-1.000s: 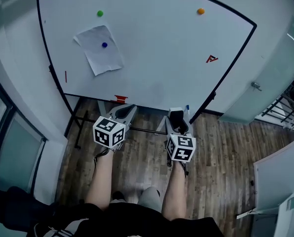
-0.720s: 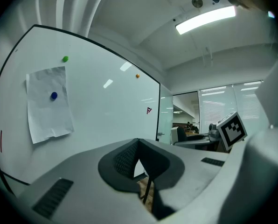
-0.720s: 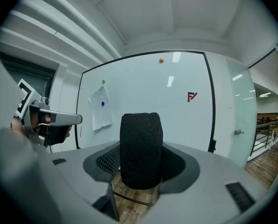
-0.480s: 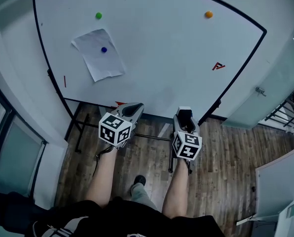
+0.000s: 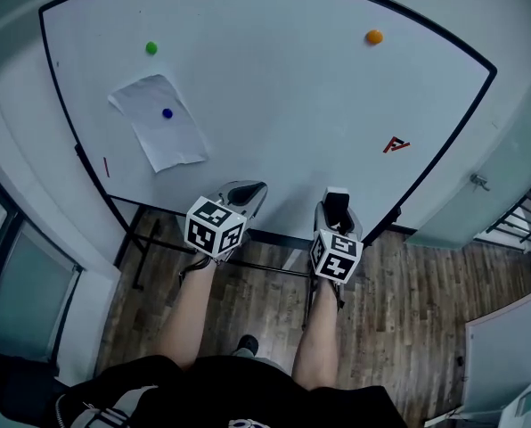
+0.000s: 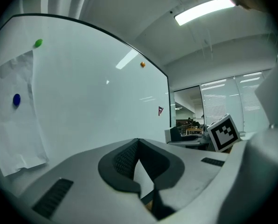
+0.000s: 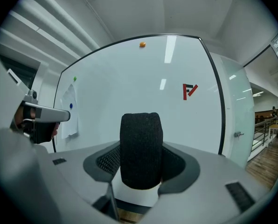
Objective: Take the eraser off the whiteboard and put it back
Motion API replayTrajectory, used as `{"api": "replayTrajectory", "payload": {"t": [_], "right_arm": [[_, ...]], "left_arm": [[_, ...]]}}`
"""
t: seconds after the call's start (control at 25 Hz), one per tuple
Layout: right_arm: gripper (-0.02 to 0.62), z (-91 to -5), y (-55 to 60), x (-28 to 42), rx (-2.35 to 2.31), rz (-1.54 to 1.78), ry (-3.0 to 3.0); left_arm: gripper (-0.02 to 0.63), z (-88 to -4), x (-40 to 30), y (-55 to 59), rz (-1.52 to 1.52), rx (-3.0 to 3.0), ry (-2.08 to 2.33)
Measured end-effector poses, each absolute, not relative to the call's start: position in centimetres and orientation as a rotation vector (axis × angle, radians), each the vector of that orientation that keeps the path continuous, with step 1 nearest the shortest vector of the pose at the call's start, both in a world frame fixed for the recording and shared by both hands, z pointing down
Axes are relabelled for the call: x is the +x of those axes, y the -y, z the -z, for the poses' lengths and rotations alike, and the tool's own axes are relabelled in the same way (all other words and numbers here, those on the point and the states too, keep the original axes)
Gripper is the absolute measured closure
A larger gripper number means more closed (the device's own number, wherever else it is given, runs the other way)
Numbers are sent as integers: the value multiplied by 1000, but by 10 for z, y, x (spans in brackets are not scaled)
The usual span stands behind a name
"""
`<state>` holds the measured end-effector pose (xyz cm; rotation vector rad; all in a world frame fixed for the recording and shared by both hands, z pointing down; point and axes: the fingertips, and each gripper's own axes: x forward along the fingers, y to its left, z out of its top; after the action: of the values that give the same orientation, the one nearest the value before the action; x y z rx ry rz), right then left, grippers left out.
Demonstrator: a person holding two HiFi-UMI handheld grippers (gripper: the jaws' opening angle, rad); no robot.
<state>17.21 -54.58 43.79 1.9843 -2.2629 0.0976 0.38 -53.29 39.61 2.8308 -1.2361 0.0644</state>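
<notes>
The black felt eraser [image 7: 141,148] stands upright between the jaws of my right gripper [image 7: 141,171], which is shut on it. In the head view that gripper [image 5: 337,200] is at the whiteboard's [image 5: 274,105] lower edge with the eraser [image 5: 338,209] in it, close to the board; contact cannot be told. My left gripper [image 5: 253,189] is beside it to the left, also near the lower edge. Its jaws [image 6: 138,141] meet at the tips with nothing between them.
A paper sheet [image 5: 157,123] is pinned by a blue magnet [image 5: 167,113] at the board's left. Green [image 5: 151,48] and orange [image 5: 373,37] magnets and a red logo [image 5: 395,144] are also on it. The black stand frame [image 5: 136,239] and a glass door handle [image 5: 479,182] flank the board over the wooden floor.
Both grippers have moved forward toward the whiteboard together, the eraser still in the right one. The board fills more of the head view and its lower tray is now covered by the grippers.
</notes>
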Motion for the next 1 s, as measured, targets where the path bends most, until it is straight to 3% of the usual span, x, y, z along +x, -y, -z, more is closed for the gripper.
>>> {"api": "replayTrajectory", "payload": {"t": [1.0], "right_arm": [[351,-460,657,213,2097,-122,2179]], "left_arm": [[589,-420,23,633,-118,2716,1353]]}}
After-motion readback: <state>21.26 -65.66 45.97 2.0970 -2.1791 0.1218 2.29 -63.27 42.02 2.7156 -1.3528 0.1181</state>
